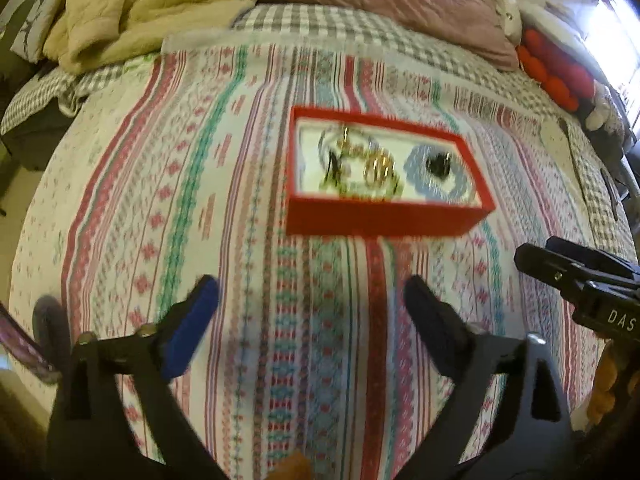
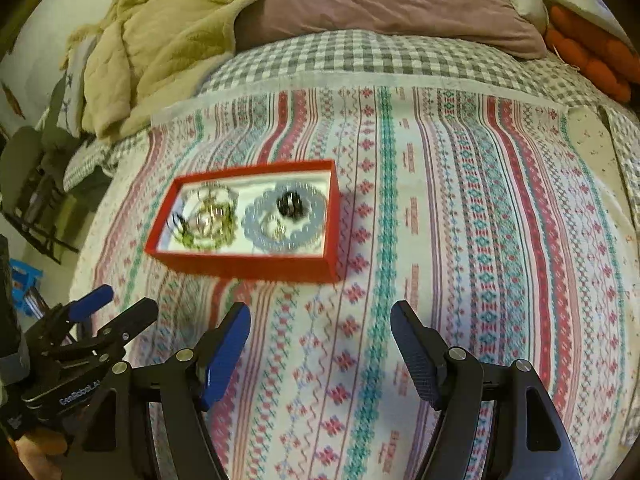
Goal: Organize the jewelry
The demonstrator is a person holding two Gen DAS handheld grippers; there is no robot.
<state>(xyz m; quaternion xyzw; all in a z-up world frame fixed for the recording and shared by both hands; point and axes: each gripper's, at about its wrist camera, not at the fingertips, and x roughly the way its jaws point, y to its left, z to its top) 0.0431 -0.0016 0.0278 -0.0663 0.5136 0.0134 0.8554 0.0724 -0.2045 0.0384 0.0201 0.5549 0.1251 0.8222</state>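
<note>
A red open box (image 1: 372, 217) (image 2: 248, 266) lies on a striped patterned bedspread (image 1: 200, 200) (image 2: 460, 220). Inside it sit gold chains and rings (image 1: 370, 168) (image 2: 208, 220), a pale blue beaded loop (image 1: 436, 184) (image 2: 284, 220) and a small dark piece (image 1: 438, 164) (image 2: 290, 202). My left gripper (image 1: 312, 300) hovers in front of the box, open, nothing between its fingers. My right gripper (image 2: 320, 328) is also open and empty, near the box's front right. Each gripper shows at the edge of the other's view: the right gripper (image 1: 576, 280), the left gripper (image 2: 116, 308).
A beige quilt (image 1: 132, 4) (image 2: 160, 52) and a mauve pillow (image 1: 392, 0) (image 2: 392, 4) lie at the head of the bed on a grey checked sheet (image 2: 360, 56). Orange-red cushions (image 1: 552, 72) (image 2: 592, 52) sit at the far right. The bed edge drops off at the left.
</note>
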